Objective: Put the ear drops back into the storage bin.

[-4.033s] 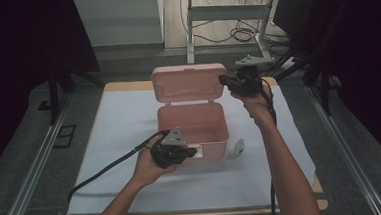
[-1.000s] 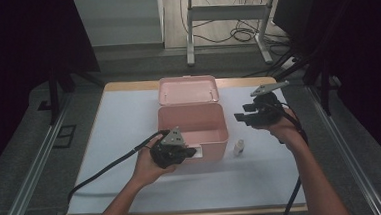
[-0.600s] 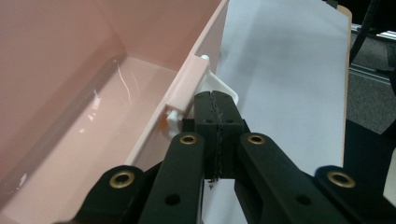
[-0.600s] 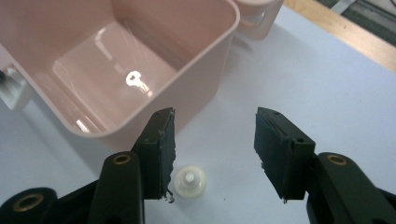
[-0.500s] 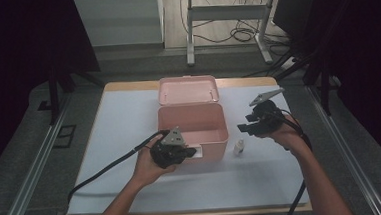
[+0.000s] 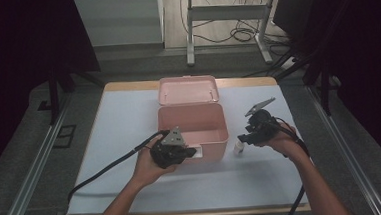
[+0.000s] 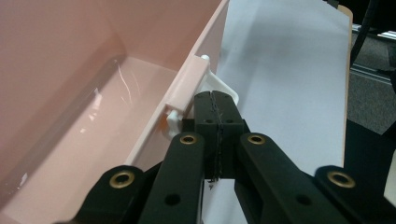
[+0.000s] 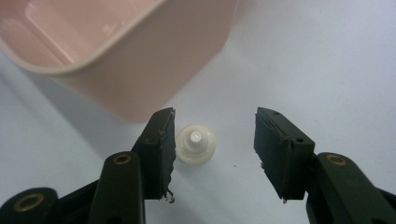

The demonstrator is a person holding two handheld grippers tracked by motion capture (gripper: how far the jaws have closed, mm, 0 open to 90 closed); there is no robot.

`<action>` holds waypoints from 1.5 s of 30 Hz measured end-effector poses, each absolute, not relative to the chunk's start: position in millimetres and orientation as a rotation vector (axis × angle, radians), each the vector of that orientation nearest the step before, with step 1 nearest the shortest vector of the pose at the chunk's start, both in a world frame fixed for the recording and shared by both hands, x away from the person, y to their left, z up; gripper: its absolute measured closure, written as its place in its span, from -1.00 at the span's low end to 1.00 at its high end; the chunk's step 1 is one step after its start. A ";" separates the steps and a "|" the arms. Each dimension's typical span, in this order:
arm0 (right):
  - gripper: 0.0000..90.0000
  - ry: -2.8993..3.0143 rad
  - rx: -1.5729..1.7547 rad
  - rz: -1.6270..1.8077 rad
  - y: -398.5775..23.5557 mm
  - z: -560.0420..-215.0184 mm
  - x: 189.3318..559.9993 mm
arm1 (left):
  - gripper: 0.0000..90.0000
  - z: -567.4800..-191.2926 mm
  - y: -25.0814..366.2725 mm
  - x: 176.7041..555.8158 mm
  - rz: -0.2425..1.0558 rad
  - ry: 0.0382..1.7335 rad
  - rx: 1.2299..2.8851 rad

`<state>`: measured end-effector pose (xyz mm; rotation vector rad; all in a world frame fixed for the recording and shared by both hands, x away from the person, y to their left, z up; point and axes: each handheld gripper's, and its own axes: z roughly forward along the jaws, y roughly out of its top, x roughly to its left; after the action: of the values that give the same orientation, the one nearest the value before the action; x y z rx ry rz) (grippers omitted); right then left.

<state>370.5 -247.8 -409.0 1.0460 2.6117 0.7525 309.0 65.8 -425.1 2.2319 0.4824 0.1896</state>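
The left gripper [image 6: 188,151] has its 2 black jaws clenched tight together on the thin white plastic latch tab [image 7: 227,91] at the front wall of the open, pale pink plastic storage box [image 6: 191,118]; in the left gripper view the tab pokes out just past the jaw tips, and the box's glossy inner wall runs off to the left of the jaws. The box's hinged pink lid [image 6: 188,89] lies flat on the far side, well beyond the jaws.

The right gripper [image 8: 212,140] points down at the light blue table mat [image 6: 119,122] with its 2 jaws spread apart, grasping nothing. Between them stands a small, round, translucent white plastic bottle [image 8: 196,143], seen from above with its nozzle upward. It sits close against the left jaw, whether touching cannot be told, and clear of the right jaw. The box's rounded corner lies just beyond the jaw tips, to the upper left.
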 end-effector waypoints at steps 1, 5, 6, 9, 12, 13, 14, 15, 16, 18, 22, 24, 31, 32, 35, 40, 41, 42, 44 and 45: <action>0.08 2.619 1.048 0.743 -246.5 -412.5 371.6 | 1.00 -425.1 65.8 309.1 0.189 0.483 2.231; 0.09 2.651 1.059 0.688 -241.2 -426.2 374.4 | 1.00 -425.2 65.6 308.5 0.189 0.488 2.231; 0.09 2.655 1.061 0.681 -240.4 -428.6 374.9 | 1.00 -425.5 65.2 308.1 0.187 0.494 2.223; 0.11 2.682 1.061 0.664 -237.4 -436.9 376.6 | 1.00 -425.1 65.6 308.6 0.189 0.488 2.231; 0.12 2.700 1.065 0.647 -234.5 -442.3 377.1 | 1.00 -425.1 65.6 308.5 0.189 0.488 2.231; 0.13 2.704 1.064 0.636 -233.5 -444.4 377.4 | 1.00 -425.4 65.2 308.2 0.188 0.493 2.225; 0.13 2.708 1.063 0.629 -233.0 -445.8 377.8 | 1.00 -425.3 65.3 308.2 0.189 0.492 2.227; 0.14 2.713 1.064 0.627 -232.7 -446.9 378.1 | 1.00 -425.6 65.0 307.9 0.188 0.495 2.222; 0.15 2.717 1.069 0.625 -232.4 -447.9 378.2 | 1.00 -425.4 65.3 308.1 0.190 0.491 2.226; 0.16 2.721 1.070 0.617 -232.0 -449.5 378.6 | 1.00 -425.3 65.5 308.4 0.190 0.489 2.229; 0.17 2.738 1.072 0.597 -230.9 -453.5 379.4 | 1.00 -425.3 65.5 308.4 0.190 0.488 2.229; 0.17 2.747 1.067 0.590 -230.5 -455.8 380.1 | 1.00 -425.3 65.5 308.3 0.191 0.488 2.229; 0.25 2.767 1.077 0.539 -228.3 -466.3 382.3 | 1.00 -425.2 65.9 308.5 0.195 0.481 2.234; 0.27 2.766 1.080 0.538 -228.5 -467.4 382.7 | 1.00 -425.2 65.9 308.5 0.194 0.481 2.234; 0.31 2.766 1.098 0.533 -229.4 -468.7 383.8 | 1.00 -425.3 65.9 308.4 0.196 0.480 2.234; 0.33 2.767 1.095 0.518 -229.3 -467.7 383.7 | 1.00 -425.3 65.8 308.3 0.197 0.481 2.233; 0.33 2.768 1.095 0.514 -229.4 -467.5 383.8 | 1.00 -425.3 65.9 308.3 0.197 0.480 2.234; 0.33 2.769 1.091 0.514 -229.7 -467.4 384.0 | 1.00 -425.3 65.9 308.2 0.198 0.480 2.235; 0.33 2.765 1.095 0.521 -230.5 -465.9 383.9 | 1.00 -425.4 65.9 308.3 0.197 0.480 2.233; 0.33 2.762 1.097 0.526 -231.0 -464.2 383.8 | 1.00 -425.4 65.9 308.3 0.197 0.480 2.234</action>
<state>383.8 -231.0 -464.2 1.0966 2.7620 0.5257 308.3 65.9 -425.4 2.2335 0.4799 0.1972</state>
